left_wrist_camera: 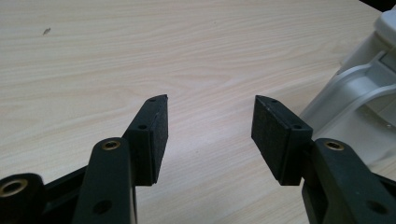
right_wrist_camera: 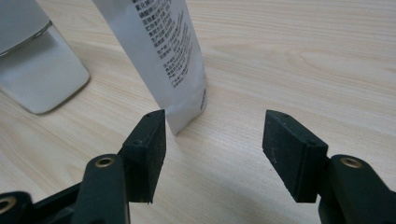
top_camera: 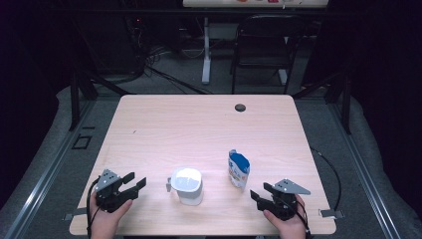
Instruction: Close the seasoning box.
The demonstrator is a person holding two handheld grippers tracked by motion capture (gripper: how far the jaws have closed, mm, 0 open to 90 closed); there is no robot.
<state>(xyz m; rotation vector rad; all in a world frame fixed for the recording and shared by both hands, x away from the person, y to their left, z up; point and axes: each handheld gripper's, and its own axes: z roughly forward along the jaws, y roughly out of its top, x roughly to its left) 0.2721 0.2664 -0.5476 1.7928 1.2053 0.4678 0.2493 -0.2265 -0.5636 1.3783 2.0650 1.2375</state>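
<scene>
we see a pale wooden table (top_camera: pixel 199 124) with a small dark round grommet (top_camera: pixel 240 107) near its far edge. on the near half stands a white jug (top_camera: pixel 186 185) with a handle on its left side and an open top, upright. to its right, apart from it, stands a blue and white pouch (top_camera: pixel 238 168), also upright, with printed text on its pale back in the right gripper view (right_wrist_camera: pixel 163 56).

at the near left corner we hold the left gripper (top_camera: pixel 134 182), its jaws spread wide with nothing between them; in the left gripper view (left_wrist_camera: pixel 210 126) only bare wood lies between the pads, and the jug's handle (left_wrist_camera: pixel 359 98) sits off to the right, clear of the jaws.

at the near right we hold the right gripper (top_camera: pixel 262 191), jaws also wide and empty. in its own view (right_wrist_camera: pixel 212 140) the pouch stands just beyond the left pad, not touched.
</scene>
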